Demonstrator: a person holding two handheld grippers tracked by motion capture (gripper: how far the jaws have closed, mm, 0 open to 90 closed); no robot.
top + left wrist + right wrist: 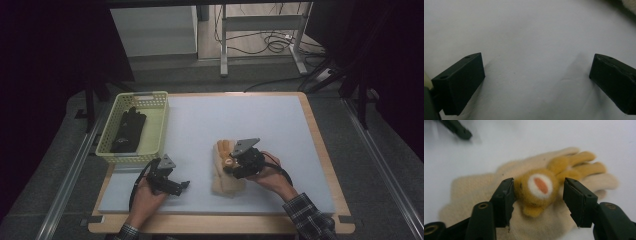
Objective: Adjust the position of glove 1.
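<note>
A cream knitted glove lies flat on the white mat, with orange fingers and a round orange animal face sewn on top. My right gripper hangs low over it, jaws on either side of the face. One jaw touches the face and the other stands a little apart from it. My left gripper rests near the mat's front left, wide open over bare mat with nothing between its fingers.
A pale yellow basket stands at the table's left edge and holds a black glove. The mat stretches bare behind and to the right of the cream glove. The left gripper's jaw shows far off in the right gripper view.
</note>
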